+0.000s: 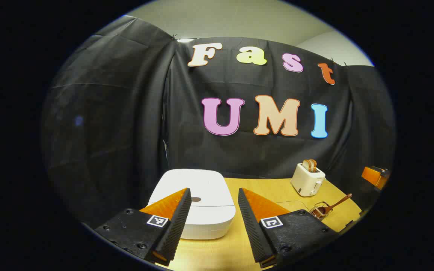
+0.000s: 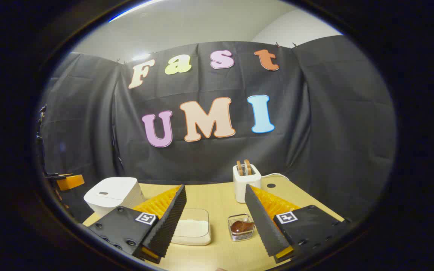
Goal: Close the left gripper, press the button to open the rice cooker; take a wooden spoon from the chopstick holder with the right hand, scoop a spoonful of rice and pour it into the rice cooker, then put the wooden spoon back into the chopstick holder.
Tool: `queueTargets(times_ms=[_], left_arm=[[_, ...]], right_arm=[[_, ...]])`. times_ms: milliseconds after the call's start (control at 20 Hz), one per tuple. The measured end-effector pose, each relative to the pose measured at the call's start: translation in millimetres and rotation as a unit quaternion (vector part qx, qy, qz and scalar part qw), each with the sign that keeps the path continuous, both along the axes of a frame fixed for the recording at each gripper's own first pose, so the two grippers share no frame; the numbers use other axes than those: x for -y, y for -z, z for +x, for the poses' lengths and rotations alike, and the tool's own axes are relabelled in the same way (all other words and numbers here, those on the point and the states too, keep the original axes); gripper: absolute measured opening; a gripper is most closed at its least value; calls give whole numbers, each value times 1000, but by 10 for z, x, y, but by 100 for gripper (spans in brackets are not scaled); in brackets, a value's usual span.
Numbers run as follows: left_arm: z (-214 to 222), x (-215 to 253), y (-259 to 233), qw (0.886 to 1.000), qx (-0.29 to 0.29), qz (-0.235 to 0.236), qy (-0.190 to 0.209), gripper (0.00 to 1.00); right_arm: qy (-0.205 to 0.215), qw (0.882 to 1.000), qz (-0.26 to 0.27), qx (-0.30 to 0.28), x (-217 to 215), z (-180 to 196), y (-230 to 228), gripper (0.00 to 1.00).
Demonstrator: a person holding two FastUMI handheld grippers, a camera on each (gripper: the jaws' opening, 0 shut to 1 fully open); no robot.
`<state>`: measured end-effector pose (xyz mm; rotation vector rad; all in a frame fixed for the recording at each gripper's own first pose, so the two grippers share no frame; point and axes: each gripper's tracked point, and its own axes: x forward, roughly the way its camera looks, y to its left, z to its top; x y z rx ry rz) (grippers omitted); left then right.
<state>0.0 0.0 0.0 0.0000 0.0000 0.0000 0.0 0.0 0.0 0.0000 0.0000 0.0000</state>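
Left tongs [image 1: 214, 222]: held wide apart, nothing gripped; raised above the table [image 1: 217, 252] and aimed at the rice cooker.
Right tongs [image 2: 215, 222]: likewise spread wide and empty, raised above the near edge of the table.
Rice cooker [image 1: 194, 205]: seen directly ahead of the left tongs and slightly to their left, lid down. A small dark oval, judged to be the button [image 1: 195, 199], is noted on the lid's front, just behind the tip of the left-hand finger.
Deciding relation: the button lies forward and a little left of the gap between the fingers, so the left tongs are judged the nearer tool (they must first be closed, which is not yet done).
Chopstick holder [image 2: 240, 227]: a small clear holder on the table, seen between the right tongs' fingers, closer to the right-hand one.
Wooden spoon [image 1: 332, 207]: standing in the holder, bowl down; in the left gripper view its handle is seen leaning up and away to the right.
Rice [image 2: 191, 227]: a white heap in a shallow clear container, just left of the holder.
Toaster [image 2: 246, 180]: at the back of the table, not part of the task.
Progress: judged at the outset; the lid is still shut and the spoon untouched.
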Motion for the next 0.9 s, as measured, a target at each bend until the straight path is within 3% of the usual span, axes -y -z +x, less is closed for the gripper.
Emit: queueTargets(times_ms=[50,600,650,750,900], left_arm=[[1,5,8,1000,-1,0,-1,74],[-43,88,137,1000,-15,-10,-2,74],[-36,85,132,1000,-15,-8,0,69],[-27,82,118,1000,-14,-4,2,69],[8,84,122,1000,-15,-1,7,74]], right_arm=[[1,1000,1,-1,23,-1,12,100],[6,1000,7,-12,95,-60,78,100],[8,1000,6,-12,107,-64,72,100],[11,1000,7,-15,116,-62,92,100],[19,1000,4,-14,155,-70,88,100]])
